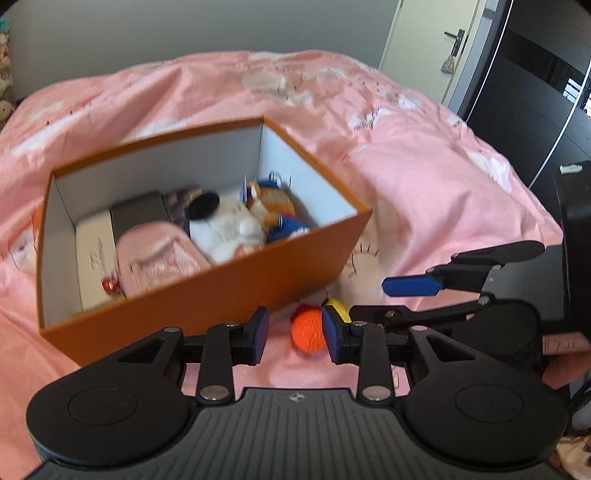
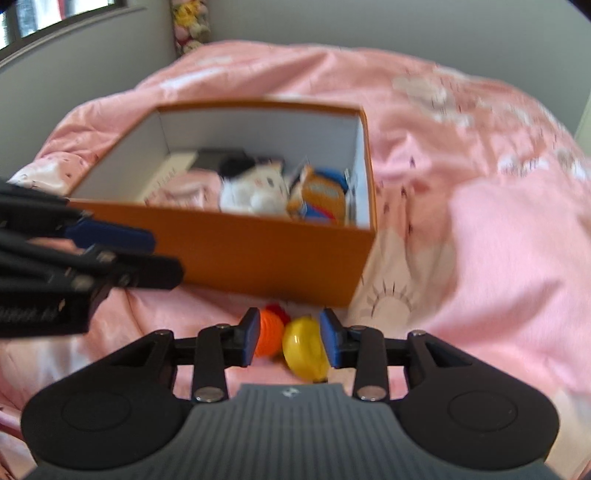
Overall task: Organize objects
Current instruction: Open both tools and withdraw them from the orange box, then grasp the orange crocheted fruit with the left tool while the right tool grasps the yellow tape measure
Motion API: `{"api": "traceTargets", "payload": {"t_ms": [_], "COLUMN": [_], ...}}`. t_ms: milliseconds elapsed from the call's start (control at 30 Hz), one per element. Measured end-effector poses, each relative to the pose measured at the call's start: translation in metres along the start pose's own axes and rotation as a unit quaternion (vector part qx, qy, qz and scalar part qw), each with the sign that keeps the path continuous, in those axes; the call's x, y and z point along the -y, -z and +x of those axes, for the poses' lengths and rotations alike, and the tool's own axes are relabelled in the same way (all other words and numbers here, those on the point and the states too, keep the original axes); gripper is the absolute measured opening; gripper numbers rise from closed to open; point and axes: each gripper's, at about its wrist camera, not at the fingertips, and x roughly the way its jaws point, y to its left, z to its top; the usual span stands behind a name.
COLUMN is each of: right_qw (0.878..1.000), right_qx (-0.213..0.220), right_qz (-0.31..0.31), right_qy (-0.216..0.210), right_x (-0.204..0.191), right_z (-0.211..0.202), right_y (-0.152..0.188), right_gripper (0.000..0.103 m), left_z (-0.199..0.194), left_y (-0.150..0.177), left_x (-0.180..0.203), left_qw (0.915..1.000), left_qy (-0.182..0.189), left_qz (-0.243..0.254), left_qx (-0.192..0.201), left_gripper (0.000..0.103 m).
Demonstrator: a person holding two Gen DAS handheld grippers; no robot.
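Observation:
An open orange box [image 1: 207, 291] [image 2: 258, 251] stands on the pink bed and holds a white plush [image 1: 225, 229] [image 2: 258, 188], an orange-and-blue plush [image 1: 273, 206] [image 2: 321, 199], a pink pouch [image 1: 155, 258] and flat boxes. In front of it lie an orange knitted ball [image 1: 308, 330] [image 2: 269, 332] and a yellow round toy [image 2: 304, 347] [image 1: 338, 308]. My left gripper [image 1: 293, 334] is open and empty, the orange ball just inside its right finger. My right gripper [image 2: 288, 339] is open with both toys between its fingers, not clamped; it also shows in the left wrist view [image 1: 410, 286].
The pink quilt [image 1: 406, 155] covers the whole bed. A door [image 1: 432, 44] and a dark wardrobe [image 1: 535, 92] stand at the right. Plush toys [image 2: 190, 22] are piled in the far corner by the wall. The left gripper crosses the right wrist view [image 2: 92, 258].

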Motion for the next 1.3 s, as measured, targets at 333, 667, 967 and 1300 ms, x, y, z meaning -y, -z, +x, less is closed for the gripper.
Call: {"api": "traceTargets", "payload": {"t_ms": [333,667,967,1300], "right_qw": [0.999,0.998,0.997,0.995], "right_qx": [-0.03,-0.046,-0.071,-0.09], "right_qz": [0.04,0.038,0.014,-0.043], "right_qy": [-0.014,-0.001,-0.01,-0.003], "right_x": [0.014,0.022,0.016,0.003], "right_z": [0.019,0.029,0.046,0.073], "right_y": [0.014,0.012,0.016,0.013], "right_gripper": [0.045,0.046,0.045,0.04], "left_z": [0.032,0.034,0.049,0.055], "left_y": [0.025,0.029,0.03,0.029], "left_x": [-0.011,-0.014,-0.016,-0.013], "left_qw": [0.9987,0.9982,0.9976,0.9973], "left_qy": [-0.022,-0.044,-0.017,-0.011], "left_qz": [-0.019,-0.025,-0.036,-0.027], "left_qx": [-0.041,-0.031,-0.057,-0.067], "left_gripper": [0.044,0.054,0.053,0.053]}}
